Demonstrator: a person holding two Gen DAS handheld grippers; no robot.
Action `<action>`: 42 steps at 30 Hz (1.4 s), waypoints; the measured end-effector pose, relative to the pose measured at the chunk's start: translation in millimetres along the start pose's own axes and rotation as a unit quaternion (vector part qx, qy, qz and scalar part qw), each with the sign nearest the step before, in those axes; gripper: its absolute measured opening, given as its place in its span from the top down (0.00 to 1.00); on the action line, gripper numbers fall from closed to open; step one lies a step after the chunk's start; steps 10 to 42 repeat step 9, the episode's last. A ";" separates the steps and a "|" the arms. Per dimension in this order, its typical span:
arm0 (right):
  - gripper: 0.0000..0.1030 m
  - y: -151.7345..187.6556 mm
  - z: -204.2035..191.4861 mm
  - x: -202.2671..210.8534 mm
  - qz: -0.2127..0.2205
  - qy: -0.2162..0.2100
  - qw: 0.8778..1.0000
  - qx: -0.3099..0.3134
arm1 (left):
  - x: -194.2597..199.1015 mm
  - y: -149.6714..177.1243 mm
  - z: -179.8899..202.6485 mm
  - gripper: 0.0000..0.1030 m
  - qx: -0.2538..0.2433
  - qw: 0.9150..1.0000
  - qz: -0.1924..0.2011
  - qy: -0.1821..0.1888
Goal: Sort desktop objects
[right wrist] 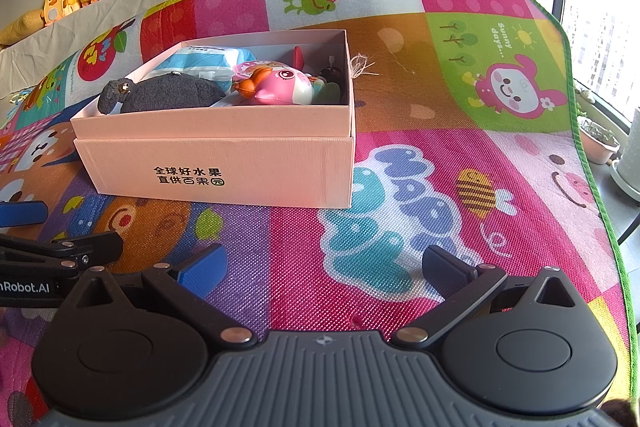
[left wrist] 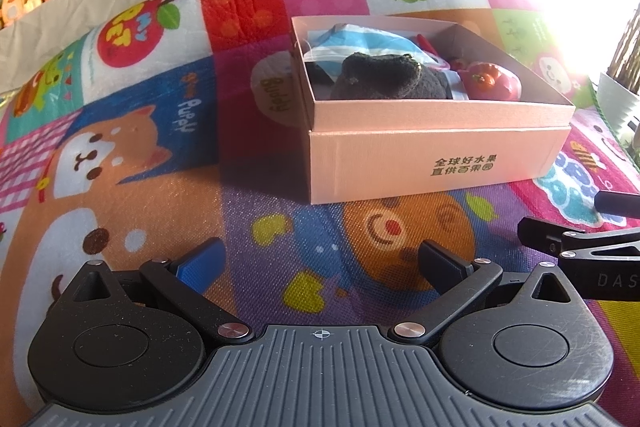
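Left tool (left wrist: 320, 263), right tool (right wrist: 322, 265) — both wide open, empty, above mat (right wrist: 400, 155).

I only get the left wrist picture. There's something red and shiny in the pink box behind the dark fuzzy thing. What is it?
Observer: The right wrist view shows a squishy pink cartoon toy with big eyes lying in the pink cardboard box, beside the dark grey plush toy.
Operator: Is anything on the mat behind the box?
Observer: Yes, a small frayed tuft of tan twine lies just past the box's far right corner.
Operator: The window side is all white glare for me. What's there?
Observer: The colourful play mat ends in a green border, with potted plants beyond it.
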State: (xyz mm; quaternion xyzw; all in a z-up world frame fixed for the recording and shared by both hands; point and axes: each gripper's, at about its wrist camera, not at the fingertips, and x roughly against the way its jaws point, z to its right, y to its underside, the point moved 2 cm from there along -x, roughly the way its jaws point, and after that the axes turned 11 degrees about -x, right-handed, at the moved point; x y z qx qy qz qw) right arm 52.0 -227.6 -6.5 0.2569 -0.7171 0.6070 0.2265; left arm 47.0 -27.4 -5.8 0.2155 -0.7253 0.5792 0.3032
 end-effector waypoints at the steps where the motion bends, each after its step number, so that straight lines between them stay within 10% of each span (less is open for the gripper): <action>1: 0.00 -0.1 0.1 0.0 0.000 0.000 1.000 0.000 | 0.3 -1.0 1.0 0.00 0.001 1.000 -0.008 -0.003; 42: 0.00 0.1 0.2 0.1 0.000 0.000 1.000 0.000 | 2.9 2.5 2.4 0.00 0.007 1.000 -0.005 -0.008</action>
